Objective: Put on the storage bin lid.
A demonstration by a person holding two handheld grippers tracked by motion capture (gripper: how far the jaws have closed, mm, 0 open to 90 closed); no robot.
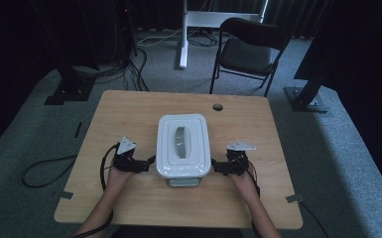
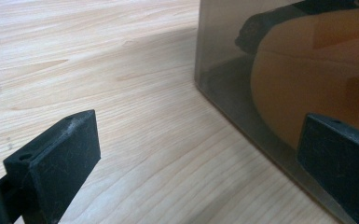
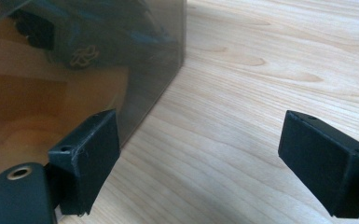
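A box with a white lid (image 1: 183, 144) and a grey handle (image 1: 181, 143) stands in the middle of the wooden table (image 1: 129, 114). My left gripper (image 1: 151, 161) is open at the box's left side, and my right gripper (image 1: 214, 165) is open at its right side. In the left gripper view the left gripper (image 2: 200, 135) has one jaw over bare wood and the other in front of the box's smoky see-through wall (image 2: 242, 51). In the right gripper view the right gripper (image 3: 200, 130) has one jaw against that wall (image 3: 98, 56) and the other over bare wood. Dark and orange shapes show dimly inside.
A round cable hole (image 1: 218, 106) lies in the table behind the box. Beyond the table stand a black folding chair (image 1: 250, 49), a white desk leg (image 1: 184, 34) and black stands. Cables (image 1: 44, 171) trail on the carpet at the left.
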